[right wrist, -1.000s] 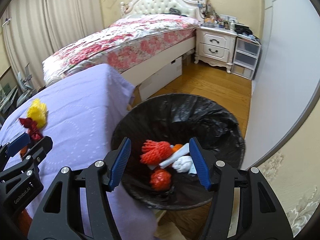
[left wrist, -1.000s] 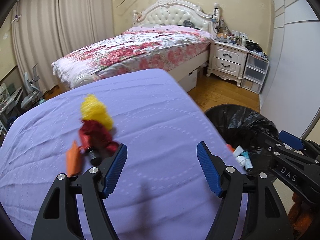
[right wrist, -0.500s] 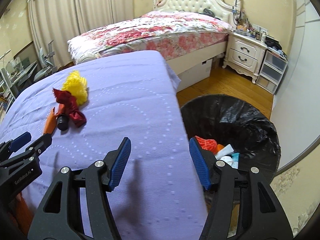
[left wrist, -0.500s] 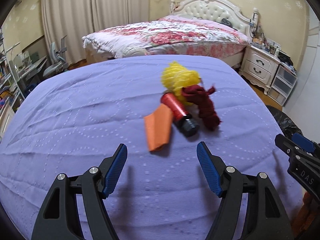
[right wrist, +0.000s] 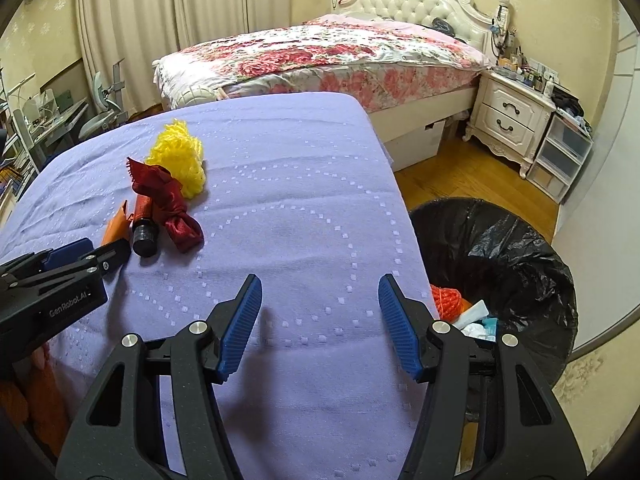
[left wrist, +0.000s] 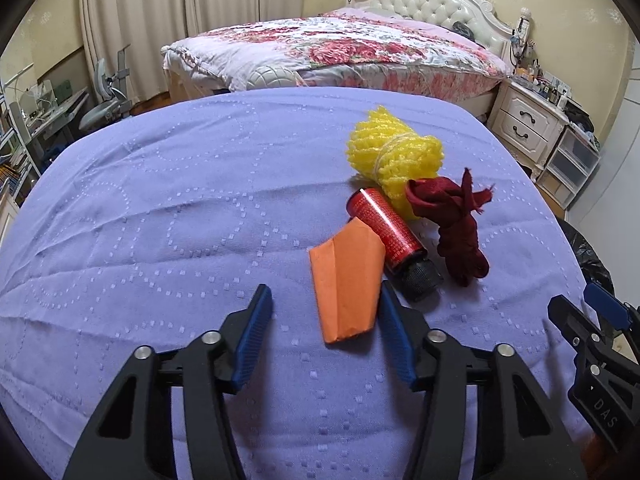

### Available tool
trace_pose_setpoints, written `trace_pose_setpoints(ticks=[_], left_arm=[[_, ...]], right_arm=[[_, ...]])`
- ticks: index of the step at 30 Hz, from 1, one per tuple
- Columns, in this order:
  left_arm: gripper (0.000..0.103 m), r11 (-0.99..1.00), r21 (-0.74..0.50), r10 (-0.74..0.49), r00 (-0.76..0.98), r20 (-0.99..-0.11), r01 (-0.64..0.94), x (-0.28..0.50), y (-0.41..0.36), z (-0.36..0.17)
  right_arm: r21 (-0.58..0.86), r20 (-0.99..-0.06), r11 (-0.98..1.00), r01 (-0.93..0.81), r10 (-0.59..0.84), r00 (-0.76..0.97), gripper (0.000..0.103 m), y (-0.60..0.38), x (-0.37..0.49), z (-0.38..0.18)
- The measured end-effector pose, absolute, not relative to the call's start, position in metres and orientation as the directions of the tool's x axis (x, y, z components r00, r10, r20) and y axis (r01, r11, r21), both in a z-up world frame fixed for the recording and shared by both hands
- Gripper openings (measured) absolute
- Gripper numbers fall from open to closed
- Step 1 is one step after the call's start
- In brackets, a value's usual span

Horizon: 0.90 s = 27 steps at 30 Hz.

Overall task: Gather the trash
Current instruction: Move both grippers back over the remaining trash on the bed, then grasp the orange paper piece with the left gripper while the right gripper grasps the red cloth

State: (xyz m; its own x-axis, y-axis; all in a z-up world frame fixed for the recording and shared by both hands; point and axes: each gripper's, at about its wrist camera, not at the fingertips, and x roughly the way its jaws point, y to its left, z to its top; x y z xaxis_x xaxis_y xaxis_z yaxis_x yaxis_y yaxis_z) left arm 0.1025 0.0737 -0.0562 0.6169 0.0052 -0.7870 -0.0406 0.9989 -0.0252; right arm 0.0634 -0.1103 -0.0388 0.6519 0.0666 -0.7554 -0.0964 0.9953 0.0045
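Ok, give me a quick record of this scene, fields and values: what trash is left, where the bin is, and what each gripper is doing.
surface: purple cloth
trash left: orange paper, red bottle, dark red rag, yellow net
bin: black-lined trash bin, beside the cloth's right edge, trash already inside
left gripper: open, fingers either side of the paper's near end
right gripper: open, empty, above the cloth
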Motion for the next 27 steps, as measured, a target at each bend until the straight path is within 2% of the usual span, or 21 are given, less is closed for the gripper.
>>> trace_pose_setpoints(ticks=[6,13,27], left_arm=[[0.028,0.999,-0.015,0.007,0.624,-0.781,-0.030,0.101,0.078,-0.055],[0.027,0.999,-0.029,0.007,0.630,-0.776,-0.046,0.094,0.090,-0.053],[0.027,0.989,0.001,0.099,0.649,-0.754,-0.149,0.082,0.143,-0.046]], right_arm=[[-0.001,-0.755,0.994,-0.109,0.070,0.652,0.059,-0.104,0.066,-0.040],[-0.002,-0.751,0.990,-0.143,0.093,0.654,0.059,-0.089,0.066,-0.037],[-0.015,-0.742,0.972,-0.233,0.146,0.654,0.059,-0.039,0.080,-0.032]])
